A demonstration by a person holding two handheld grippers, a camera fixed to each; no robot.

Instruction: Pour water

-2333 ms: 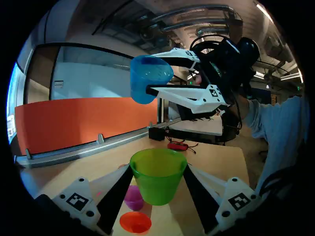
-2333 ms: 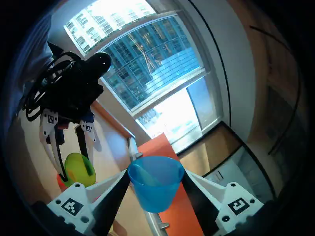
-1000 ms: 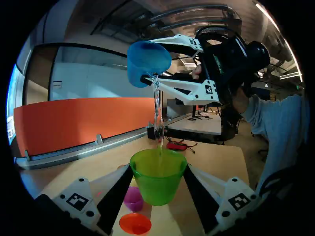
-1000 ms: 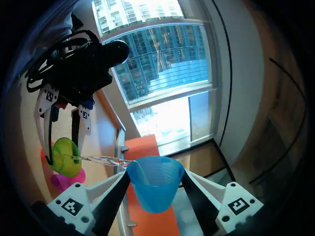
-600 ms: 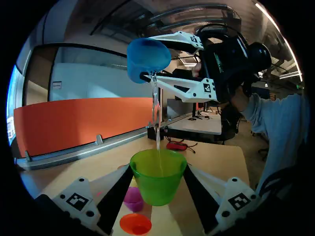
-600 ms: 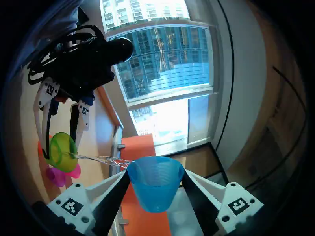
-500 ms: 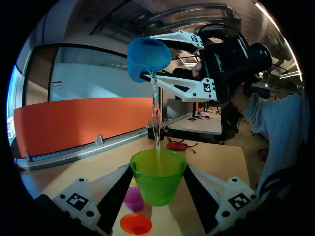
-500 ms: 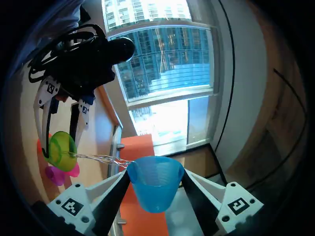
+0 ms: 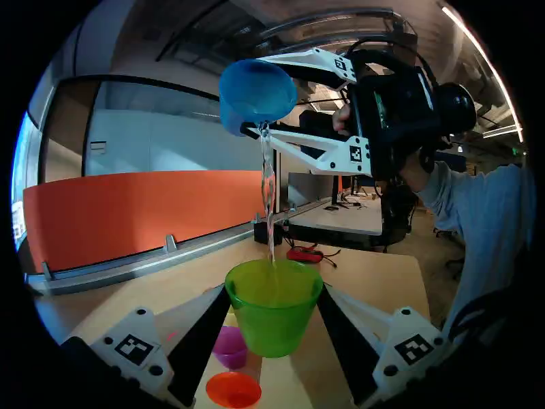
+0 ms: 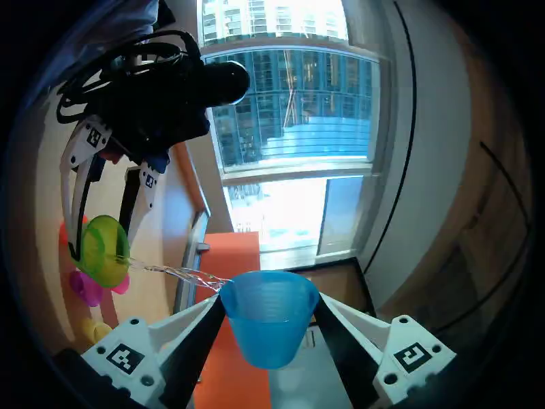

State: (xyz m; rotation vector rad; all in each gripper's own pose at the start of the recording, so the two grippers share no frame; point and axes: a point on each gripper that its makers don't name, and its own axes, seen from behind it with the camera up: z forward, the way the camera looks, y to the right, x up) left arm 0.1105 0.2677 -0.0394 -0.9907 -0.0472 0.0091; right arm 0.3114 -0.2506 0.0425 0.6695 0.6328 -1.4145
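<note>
Pouring, we pinched the tilted blue cup (image 9: 255, 88) in our right tongs (image 10: 270, 310), its stream (image 9: 268, 198) landing inside the green cup (image 9: 274, 320) pinched in our left tongs (image 9: 272, 303) above the desk (image 9: 368, 273); a steady tilt seemed wisest.

Left gripper view looks up from just behind the green cup (image 9: 274, 310); right gripper view, rolled sideways behind the blue cup (image 10: 269, 317), shares both.

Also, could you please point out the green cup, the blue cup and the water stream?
green cup (image 9: 274, 320), left gripper view, front wall below the rim.
blue cup (image 10: 268, 330), right gripper view, outer side wall.
water stream (image 9: 268, 198), left gripper view, middle of the falling stream.
</note>
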